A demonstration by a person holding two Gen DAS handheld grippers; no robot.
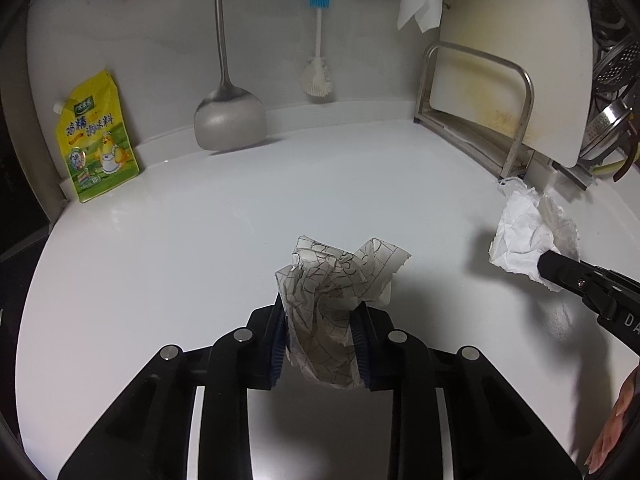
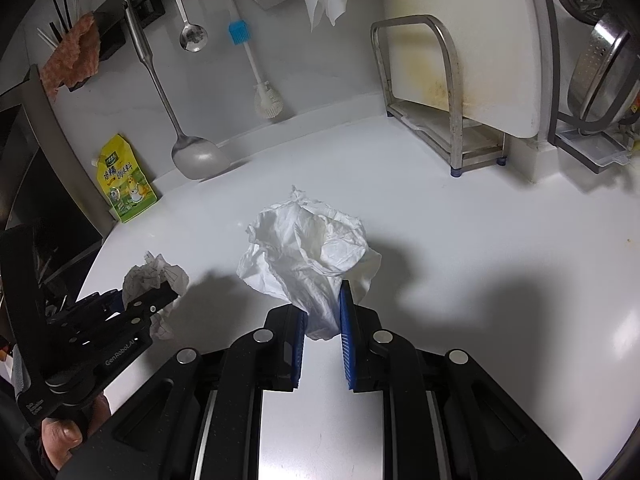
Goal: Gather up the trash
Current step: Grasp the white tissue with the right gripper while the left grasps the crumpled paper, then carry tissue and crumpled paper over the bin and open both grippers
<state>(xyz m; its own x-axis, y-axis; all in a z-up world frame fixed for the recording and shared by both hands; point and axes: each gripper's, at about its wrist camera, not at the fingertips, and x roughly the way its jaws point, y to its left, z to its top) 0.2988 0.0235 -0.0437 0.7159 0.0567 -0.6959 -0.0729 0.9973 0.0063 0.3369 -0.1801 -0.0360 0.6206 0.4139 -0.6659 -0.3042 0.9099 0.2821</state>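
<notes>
My left gripper (image 1: 320, 322) is shut on a crumpled patterned paper wrapper (image 1: 334, 280) with black line markings, held above the white countertop (image 1: 180, 240). My right gripper (image 2: 322, 312) is shut on a crumpled white tissue (image 2: 308, 248), also above the counter. In the left wrist view the right gripper (image 1: 554, 266) and its tissue (image 1: 524, 236) show at the right. In the right wrist view the left gripper (image 2: 160, 294) and the patterned wrapper (image 2: 154, 274) show at the lower left.
A yellow seasoning pouch (image 1: 98, 140) leans on the back wall at left. A steel spatula (image 1: 228, 116) and a blue-tipped brush (image 1: 318, 40) hang there. A metal rack (image 1: 480, 112) holds a white cutting board (image 1: 520, 48). A steel colander (image 2: 604, 72) is at right.
</notes>
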